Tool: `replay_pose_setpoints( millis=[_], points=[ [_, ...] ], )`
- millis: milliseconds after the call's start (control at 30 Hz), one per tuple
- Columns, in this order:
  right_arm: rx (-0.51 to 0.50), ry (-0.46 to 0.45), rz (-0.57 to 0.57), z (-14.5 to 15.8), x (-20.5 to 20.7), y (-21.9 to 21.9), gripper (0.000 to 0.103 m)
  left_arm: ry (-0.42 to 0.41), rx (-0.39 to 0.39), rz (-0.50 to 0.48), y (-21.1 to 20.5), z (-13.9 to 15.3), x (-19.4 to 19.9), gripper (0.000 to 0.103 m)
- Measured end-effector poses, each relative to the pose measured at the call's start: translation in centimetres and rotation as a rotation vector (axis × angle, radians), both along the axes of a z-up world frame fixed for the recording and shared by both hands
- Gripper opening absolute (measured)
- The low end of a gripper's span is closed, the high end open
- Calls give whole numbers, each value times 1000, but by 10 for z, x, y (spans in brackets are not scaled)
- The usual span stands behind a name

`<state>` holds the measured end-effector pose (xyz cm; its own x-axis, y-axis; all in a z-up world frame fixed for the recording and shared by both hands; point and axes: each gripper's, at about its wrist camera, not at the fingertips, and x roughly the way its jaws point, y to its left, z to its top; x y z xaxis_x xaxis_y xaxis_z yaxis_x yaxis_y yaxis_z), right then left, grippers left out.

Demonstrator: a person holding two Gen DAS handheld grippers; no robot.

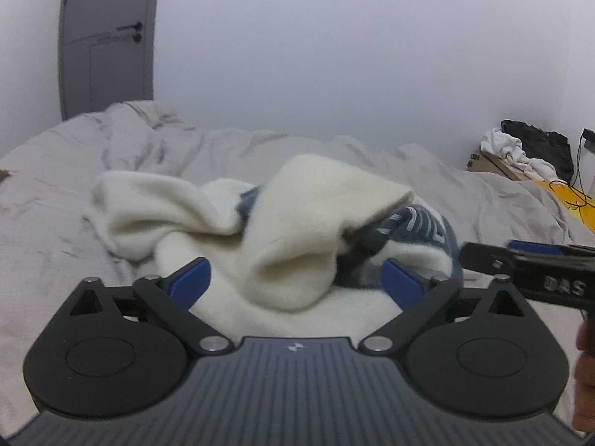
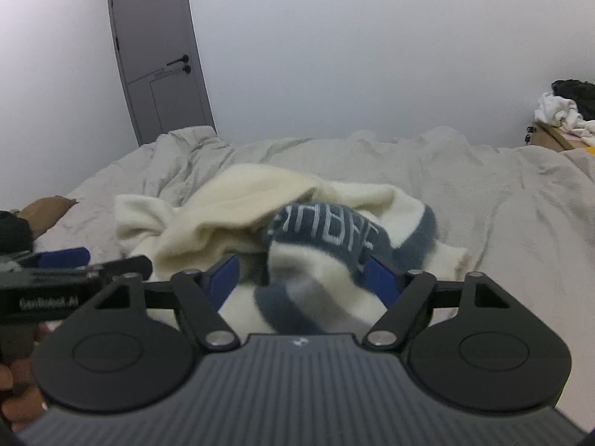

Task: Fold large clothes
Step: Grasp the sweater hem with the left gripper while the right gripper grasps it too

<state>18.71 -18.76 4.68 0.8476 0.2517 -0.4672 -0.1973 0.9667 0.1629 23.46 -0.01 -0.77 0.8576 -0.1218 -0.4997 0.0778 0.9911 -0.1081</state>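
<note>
A crumpled cream fleece garment with blue-grey bands and pale lettering (image 1: 305,245) lies heaped in the middle of a bed covered by a wrinkled light-grey sheet (image 1: 55,230). The left tool (image 1: 295,278) stands released, blue pads wide around a cream fold. The right tool (image 2: 303,278) is spread too, straddling the striped part without visibly pinching it.

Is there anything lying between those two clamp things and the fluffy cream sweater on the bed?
Nothing visible. The crumpled sweater lies directly ahead of the left gripper and the right gripper, its folds already showing between both pairs of open fingers, with only bare bedsheet around it.
</note>
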Motion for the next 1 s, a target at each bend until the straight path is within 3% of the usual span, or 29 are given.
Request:
replay_pose_setpoints(
  millis=[200,467,600,733,833,1000],
  points=[
    [-37,25,17,-12,58,7,54,18,-26,-28,-13,-23,50,72],
    [-57,-10,57,-23,108,25,54,-70,96,10,-27,-29,75,40],
    [-127,-31,52,-26,123,40,54,-97,117,25,-26,-27,75,16],
    [-89,23,93,-22,135,42,55,-136,95,50,-17,-20,70,10],
    [-80,4,142,-12,126,40,55,-146,43,66,-4,-14,65,9],
    [-100,-32,220,2,101,44,74,-155,-25,75,12,-9,56,8]
  ],
)
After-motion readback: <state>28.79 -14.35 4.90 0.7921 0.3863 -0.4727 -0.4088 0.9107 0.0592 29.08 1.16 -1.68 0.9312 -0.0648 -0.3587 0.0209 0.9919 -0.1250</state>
